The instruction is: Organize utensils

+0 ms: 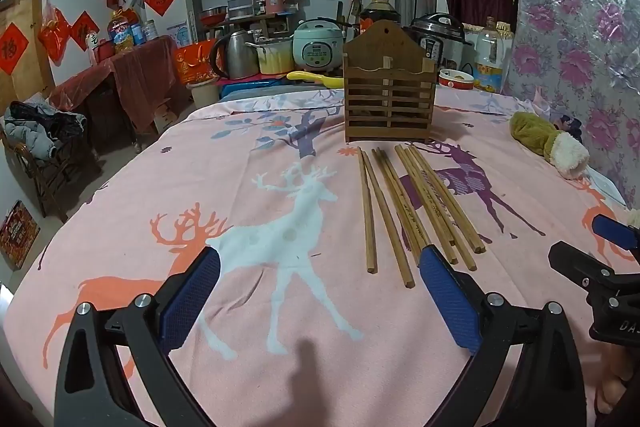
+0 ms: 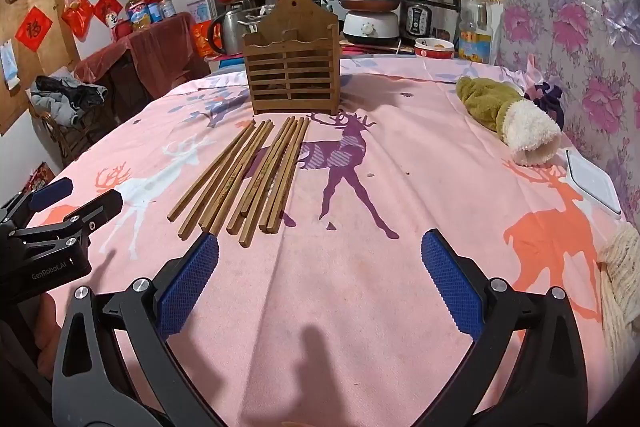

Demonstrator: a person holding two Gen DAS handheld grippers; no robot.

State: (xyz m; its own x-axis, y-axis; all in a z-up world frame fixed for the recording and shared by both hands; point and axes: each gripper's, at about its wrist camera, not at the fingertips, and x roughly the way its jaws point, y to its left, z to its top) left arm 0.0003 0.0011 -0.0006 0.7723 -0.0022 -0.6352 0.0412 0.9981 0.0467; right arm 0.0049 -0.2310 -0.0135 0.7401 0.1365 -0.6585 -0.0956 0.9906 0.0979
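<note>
Bamboo-brown chopsticks (image 1: 404, 211), a loose batch of long square-ended sticks, are seen lying flat on the pink deer-printed cloth (image 1: 280, 155) that covers the worktop. They lie just in front of the slatted brown wooden utensil holder (image 1: 390, 89), which stands upright with its tall peaked back panel away from the cameras. The thin tips are pointed toward the holder and the thick ends toward the grippers. No chopstick can be seen standing in the holder, though the view through its slats is dim.

The task is judged to be at its opening step: nothing has been gathered and nothing is held. The left gripper (image 1: 320, 259) is carried low over the cloth on the near side of the holder, its blue-padded jaws spread wide and empty; one pad is seen just beside the thick ends of the sticks, and contact cannot be told. The right gripper (image 2: 320, 245) is likewise spread wide and empty, with the sticks off to its left.

For the next move, one stick or a small bundle would need to be pinched near its thick end, lifted clear of the cloth, tipped upright and lowered into a top compartment of the holder. Since the sticks lie close together and partly overlapped, neighbours may be dragged or rolled.
</note>
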